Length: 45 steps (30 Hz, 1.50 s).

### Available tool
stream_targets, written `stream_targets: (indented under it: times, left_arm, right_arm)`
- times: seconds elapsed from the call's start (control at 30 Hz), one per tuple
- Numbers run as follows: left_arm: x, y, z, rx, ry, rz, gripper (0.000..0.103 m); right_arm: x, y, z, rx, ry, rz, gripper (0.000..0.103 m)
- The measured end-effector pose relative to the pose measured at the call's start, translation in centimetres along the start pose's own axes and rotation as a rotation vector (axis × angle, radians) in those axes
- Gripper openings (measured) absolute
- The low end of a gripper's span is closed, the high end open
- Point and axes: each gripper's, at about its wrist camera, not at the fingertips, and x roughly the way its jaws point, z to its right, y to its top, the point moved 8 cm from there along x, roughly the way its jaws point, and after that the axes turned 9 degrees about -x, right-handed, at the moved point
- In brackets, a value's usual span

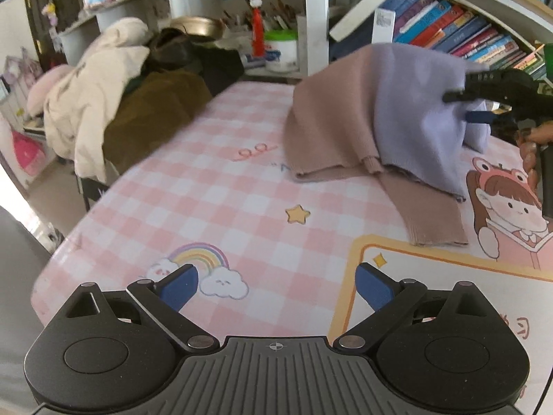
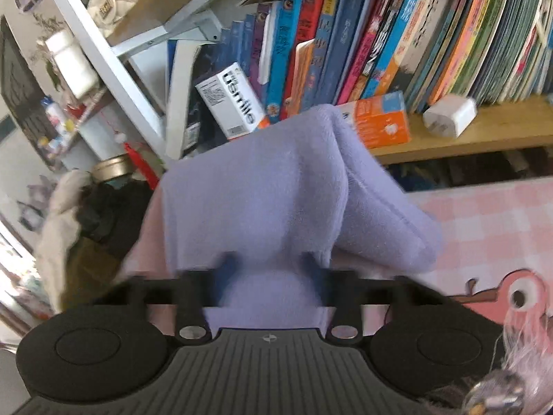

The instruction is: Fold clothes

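A knit sweater, lavender (image 1: 414, 103) on one side and dusty pink (image 1: 328, 128) on the other, rises like a tent at the far right of the pink checked table cover (image 1: 214, 193). Its pink sleeve (image 1: 432, 221) trails flat toward me. My right gripper (image 1: 461, 105) comes in from the right edge, shut on the lavender part and holding it up; a hand (image 1: 528, 152) grips its handle. In the right wrist view, lavender cloth (image 2: 269, 200) bunches between the blurred blue pads (image 2: 228, 266) of that gripper (image 2: 271, 266). My left gripper (image 1: 276, 287) hovers open over the near table, nothing between its fingers.
A heap of clothes, a cream jacket (image 1: 90, 97) over brown (image 1: 155, 110) and dark garments, fills the table's far left. Behind stand bookshelves (image 1: 459, 31), a white tub (image 1: 281, 52) and a red bottle (image 1: 257, 31). An orange box (image 2: 380, 121) and a white charger (image 2: 449, 116) sit on the shelf.
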Motion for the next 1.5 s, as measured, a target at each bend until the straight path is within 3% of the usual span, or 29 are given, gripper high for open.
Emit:
stream_targets:
  times: [0.13,0.23,0.3,0.37,0.4,0.43,0.5,0.53,0.57,0.77,0.8,0.83,0.9,1.17,1.5]
  left_arm:
    - [-0.6,0.4,0.9,0.028,-0.019,0.043,0.099]
    - [-0.8,0.4,2.1,0.052,-0.041,0.057,0.099]
    - [-0.9,0.2,2.9,0.063,-0.052,0.056,0.099]
    - [-1.2,-0.2,3.6,0.076,-0.061,0.055,0.099]
    - [-1.3,-0.4,3.7,0.085,-0.064,0.054,0.099]
    - [-1.5,-0.6,3.8,0.093,-0.066,0.054,0.099]
    - [-1.8,-1.1,3.5,0.099,-0.064,0.053,0.099]
    - [-1.8,-1.2,3.2,0.095,-0.059,0.049,0.099]
    - [-1.9,-1.4,2.8,0.090,-0.054,0.045,0.099]
    - [-2.1,-0.8,1.3,0.081,-0.033,0.051,0.099]
    - [-2.1,-0.7,1.4,0.087,-0.040,0.055,0.099]
    - [-2.2,-0.6,1.4,0.093,-0.047,0.057,0.099]
    - [-2.3,-0.4,1.7,0.103,-0.066,0.063,0.099]
    - [-2.4,0.2,4.6,0.184,-0.115,0.106,0.099]
    - [-4.7,-2.7,14.1,0.438,-0.269,0.200,0.098]
  right_arm:
    - [-2.6,-0.4,-2.2,0.070,0.187,0.043,0.001]
    - [-5.3,-1.3,-5.2,0.041,0.323,0.061,0.001]
    - [-6.4,-2.0,-6.4,-0.049,0.297,0.033,0.002]
    - [-6.8,-2.2,-6.2,-0.158,0.206,0.033,0.005]
    - [-6.7,-2.0,-5.3,-0.180,0.159,0.039,0.019]
    - [-6.6,-1.7,-4.5,-0.197,0.112,0.044,0.044]
    - [-6.0,-0.8,-2.2,-0.181,0.029,0.057,0.072]
    - [-5.7,-0.4,-1.1,-0.172,-0.012,0.062,0.074]
    - [-4.9,0.0,-0.3,-0.157,-0.045,0.051,0.074]
    - [-1.8,2.8,1.9,-0.031,-0.033,0.054,0.071]
    - [-1.6,3.0,1.8,-0.015,-0.020,0.062,0.061]
    - [-1.3,2.9,1.8,0.003,-0.017,0.055,0.035]
    - [-1.8,2.3,1.2,0.047,0.029,0.057,0.010]
    - [-9.3,-1.9,-4.1,0.178,0.303,0.096,0.005]
    - [-16.6,-8.4,-9.9,0.222,0.442,-0.009,0.006]
